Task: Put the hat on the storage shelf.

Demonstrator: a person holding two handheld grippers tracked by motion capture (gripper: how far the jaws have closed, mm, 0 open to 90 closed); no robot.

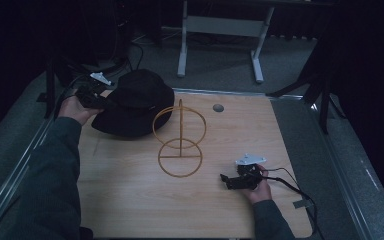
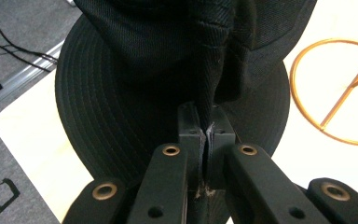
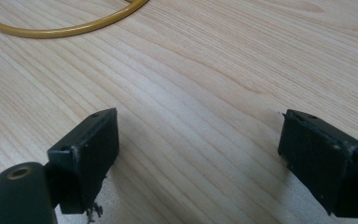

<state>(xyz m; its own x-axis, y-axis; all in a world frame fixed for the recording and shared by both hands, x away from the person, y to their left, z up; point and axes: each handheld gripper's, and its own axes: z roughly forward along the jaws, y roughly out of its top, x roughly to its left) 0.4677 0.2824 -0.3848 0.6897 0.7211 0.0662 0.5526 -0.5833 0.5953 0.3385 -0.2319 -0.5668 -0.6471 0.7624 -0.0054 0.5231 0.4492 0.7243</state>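
A black bucket hat (image 1: 137, 102) lies at the back left of the wooden table (image 1: 130, 200). My left gripper (image 1: 94, 95) is at its left side, shut on a fold of the hat's fabric (image 2: 209, 93); in the left gripper view the cloth is pinched between the two pads. A gold wire stand (image 1: 180, 137), a ring base with an upright ring on a post, is mid-table, and its ring (image 2: 335, 88) lies beyond the hat. My right gripper (image 1: 225, 181) rests low over the table at the front right, open, with bare wood between its fingers (image 3: 93, 149).
A small grey round cap (image 1: 218, 107) is set in the tabletop at the back. The stand's base ring (image 3: 65, 25) lies just beyond the right gripper. A metal rail (image 1: 345, 190) edges the table. A desk frame (image 1: 220, 30) stands on the floor behind.
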